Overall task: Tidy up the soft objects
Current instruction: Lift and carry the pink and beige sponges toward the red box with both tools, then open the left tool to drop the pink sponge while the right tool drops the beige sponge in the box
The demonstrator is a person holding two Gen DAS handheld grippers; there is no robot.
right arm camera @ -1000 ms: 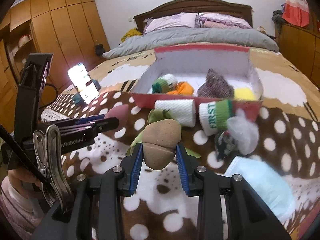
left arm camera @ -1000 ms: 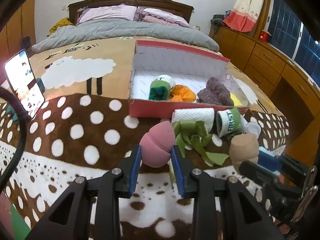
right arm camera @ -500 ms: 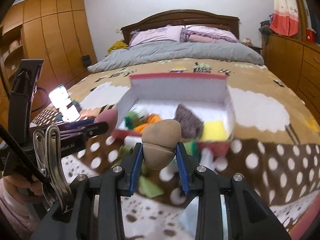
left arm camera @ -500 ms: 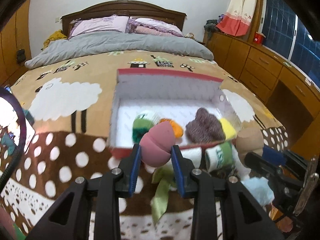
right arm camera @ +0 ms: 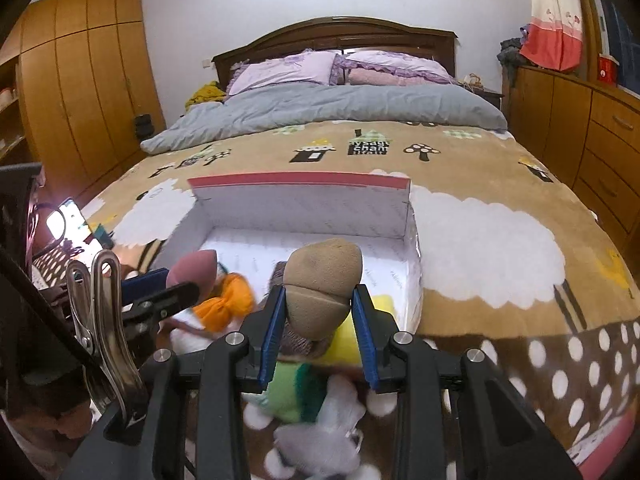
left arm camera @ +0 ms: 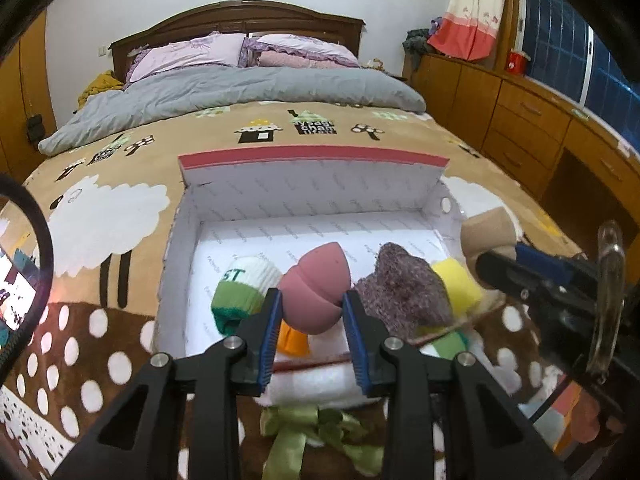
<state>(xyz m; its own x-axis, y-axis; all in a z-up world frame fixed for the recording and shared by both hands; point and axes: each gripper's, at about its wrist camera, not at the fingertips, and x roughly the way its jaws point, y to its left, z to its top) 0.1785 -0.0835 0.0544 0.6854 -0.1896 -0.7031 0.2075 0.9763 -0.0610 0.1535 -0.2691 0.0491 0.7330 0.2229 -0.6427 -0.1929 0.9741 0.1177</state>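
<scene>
While both sponges hang over the box (left arm camera: 312,196), I am in the carrying step.

One second ago they were low over the dotted blanket (right arm camera: 580,364); now they are above the box floor. My left gripper (left arm camera: 311,312) is clamped on the pink sponge (left arm camera: 316,288), my right gripper (right arm camera: 319,312) on the tan sponge (right arm camera: 322,280). Next, I think, I must lower them beside the purple knit (left arm camera: 404,292) and separate the fingers.
</scene>
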